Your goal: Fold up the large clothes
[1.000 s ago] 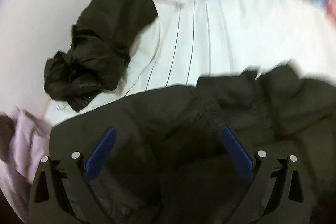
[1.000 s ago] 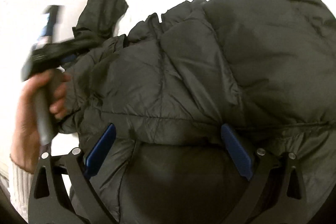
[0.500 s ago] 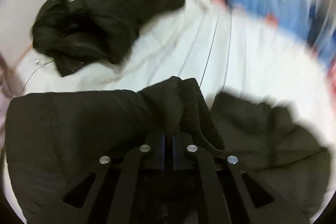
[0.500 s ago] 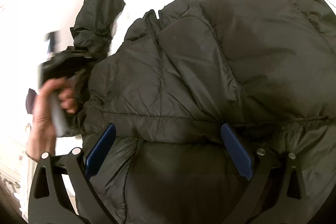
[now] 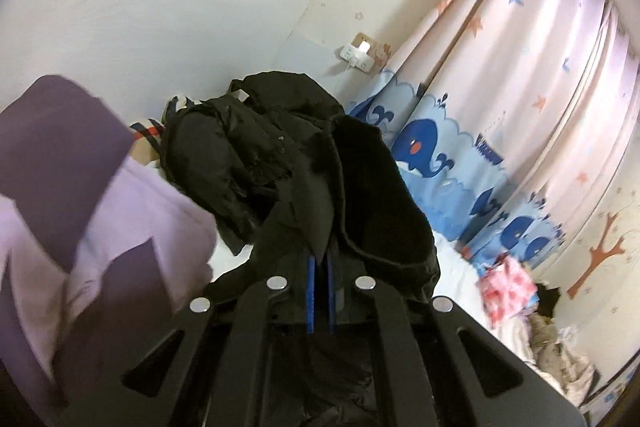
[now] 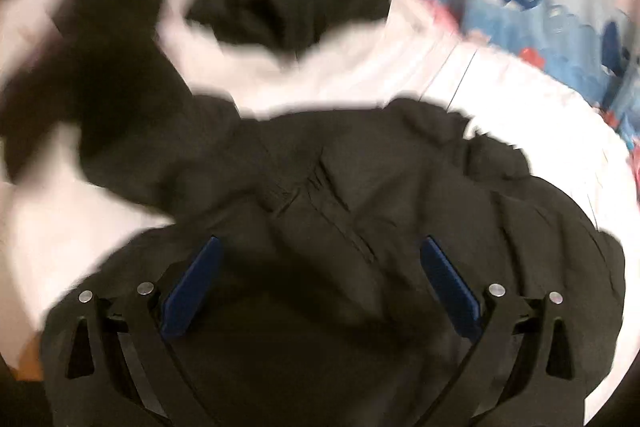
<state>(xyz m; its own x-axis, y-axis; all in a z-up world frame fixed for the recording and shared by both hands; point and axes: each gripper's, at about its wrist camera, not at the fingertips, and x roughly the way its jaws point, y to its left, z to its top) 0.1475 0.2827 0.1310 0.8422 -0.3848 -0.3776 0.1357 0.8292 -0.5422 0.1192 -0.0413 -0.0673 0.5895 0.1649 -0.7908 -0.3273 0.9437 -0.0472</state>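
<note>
Closest to me, the left claw (image 5: 319,301) is pinched tight on a ribbed black edge of the puffer jacket (image 6: 360,227), likely a cuff or hem, lifting it. The right claw (image 6: 320,291) hangs spread over the jacket's quilted bulk on the white bed (image 6: 500,99). It looks light, puffy and slippery; seams and edges give the surest hold. Farther back lies a second dark garment (image 5: 256,147).

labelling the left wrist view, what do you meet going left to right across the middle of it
purple garment → crumpled black jacket → black fabric pinched in the left claw → whale curtain → pink patterned cloth
</note>
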